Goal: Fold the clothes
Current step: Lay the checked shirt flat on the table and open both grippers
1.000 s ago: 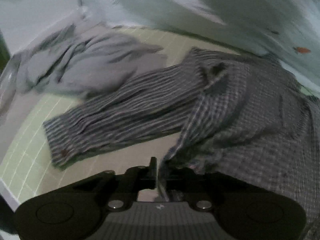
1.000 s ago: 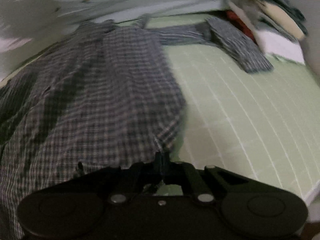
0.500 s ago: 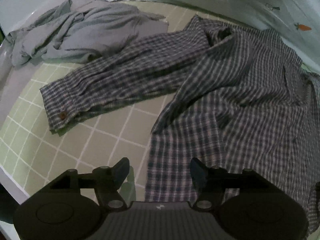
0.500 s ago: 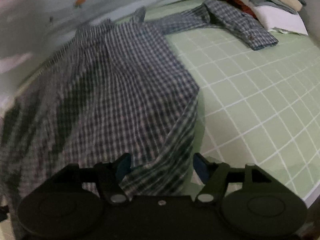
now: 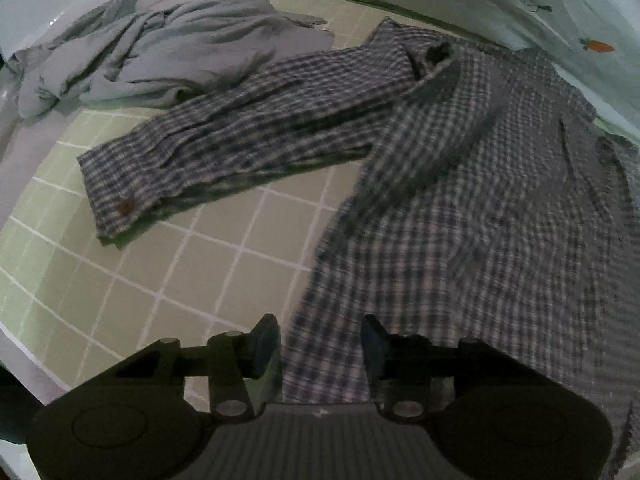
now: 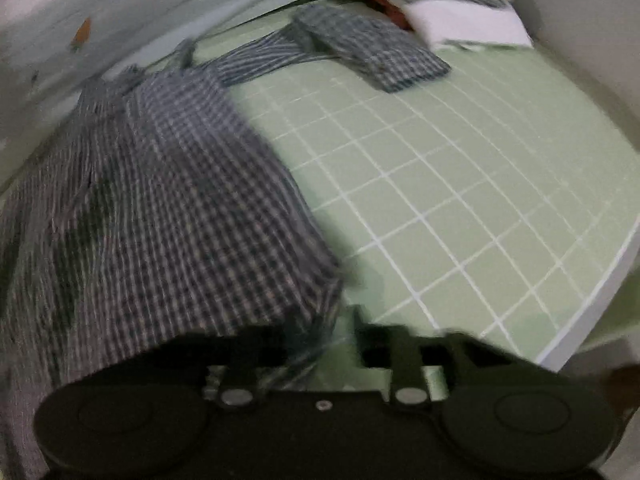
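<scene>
No readable text anywhere in either view: no words, no numbers, no brand names. Closest thing to a sign is a small orange carrot print (image 5: pixel 597 45) on the pale sheet at the upper right of the left wrist view, and the same kind of print (image 6: pixel 82 33) shows blurred at the upper left of the right wrist view. Just left of that carrot in the left wrist view sits another tiny printed figure (image 5: pixel 536 6), too small to make out. On the left claw's body (image 5: pixel 320 438), bottom centre of the frame, there's a tiny pale mark (image 5: pixel 321 412), too small to read as a logo or letter.
</scene>
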Available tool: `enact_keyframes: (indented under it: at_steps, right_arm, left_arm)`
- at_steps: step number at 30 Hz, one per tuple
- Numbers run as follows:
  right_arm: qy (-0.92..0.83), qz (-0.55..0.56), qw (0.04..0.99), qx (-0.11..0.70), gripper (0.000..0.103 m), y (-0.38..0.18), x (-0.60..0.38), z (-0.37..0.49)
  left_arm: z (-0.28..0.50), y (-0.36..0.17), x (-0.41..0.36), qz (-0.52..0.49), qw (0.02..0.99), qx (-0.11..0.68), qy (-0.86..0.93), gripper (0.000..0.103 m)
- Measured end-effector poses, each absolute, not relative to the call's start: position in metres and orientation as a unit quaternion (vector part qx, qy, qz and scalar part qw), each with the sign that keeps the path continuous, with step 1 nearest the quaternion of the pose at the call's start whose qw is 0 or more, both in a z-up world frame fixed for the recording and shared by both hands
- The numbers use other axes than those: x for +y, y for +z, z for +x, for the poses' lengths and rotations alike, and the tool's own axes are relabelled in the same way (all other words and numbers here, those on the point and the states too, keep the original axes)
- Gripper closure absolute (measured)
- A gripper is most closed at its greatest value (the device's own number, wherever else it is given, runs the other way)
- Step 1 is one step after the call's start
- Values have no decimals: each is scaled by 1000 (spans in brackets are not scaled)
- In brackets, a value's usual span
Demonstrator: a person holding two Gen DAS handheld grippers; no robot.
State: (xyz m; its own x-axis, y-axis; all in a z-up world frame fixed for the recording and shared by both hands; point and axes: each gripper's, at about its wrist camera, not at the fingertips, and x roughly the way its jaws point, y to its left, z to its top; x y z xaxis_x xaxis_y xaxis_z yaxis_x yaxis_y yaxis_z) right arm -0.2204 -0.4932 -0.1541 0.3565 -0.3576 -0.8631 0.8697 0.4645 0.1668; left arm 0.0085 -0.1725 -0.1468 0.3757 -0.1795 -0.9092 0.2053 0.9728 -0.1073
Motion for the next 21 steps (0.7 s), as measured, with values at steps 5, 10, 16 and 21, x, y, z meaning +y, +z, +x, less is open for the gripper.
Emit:
enact_keyframes:
  at_steps: [5,10,16,21]
  right_arm:
    - [-385,344,753,409,48,-163,-493,-216]
    - [-360,350,761,411,100,-166,-489,-217]
    - [-374,287,786,399,101,-139,-487,-241]
    - [-378,273,760,453,91,-161,-487,-247]
  left_arm:
    - [5,-146,-181,21,830,545,-117,72]
    - [1,-146,-175,15,829,549,-107,101]
    - [-7,-138,-150,4,833,545,-91,101]
    - [-15,-144,-158,33,829,554,-69,97]
